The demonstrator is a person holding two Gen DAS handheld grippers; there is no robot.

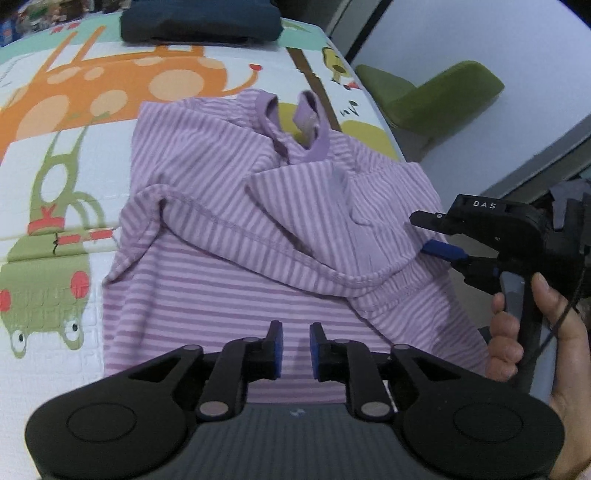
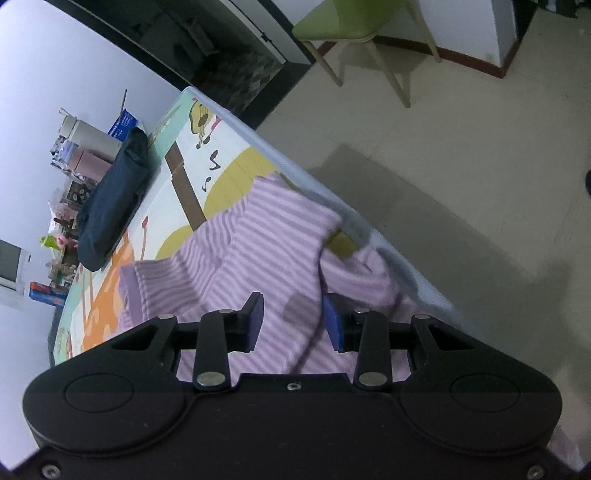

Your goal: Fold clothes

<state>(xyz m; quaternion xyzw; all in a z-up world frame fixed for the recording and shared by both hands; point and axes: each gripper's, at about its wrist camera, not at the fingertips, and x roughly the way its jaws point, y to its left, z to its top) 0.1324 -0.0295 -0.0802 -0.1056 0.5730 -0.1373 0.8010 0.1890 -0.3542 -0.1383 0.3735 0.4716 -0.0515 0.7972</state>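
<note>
Left wrist view shows the striped purple shirt (image 1: 258,221) rumpled on the cartoon-print bench (image 1: 55,184), left claw (image 1: 294,349) open above its hem, right claw (image 1: 428,236) open around the side, seemingly mid-fold, needing a firm pinch.

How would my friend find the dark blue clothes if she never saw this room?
Look at the cartoon animal mat covering the table. At its far end, beyond the rumpled purple striped shirt, sits the dark blue folded pile. It alone is plain, dark and neatly folded.
</note>
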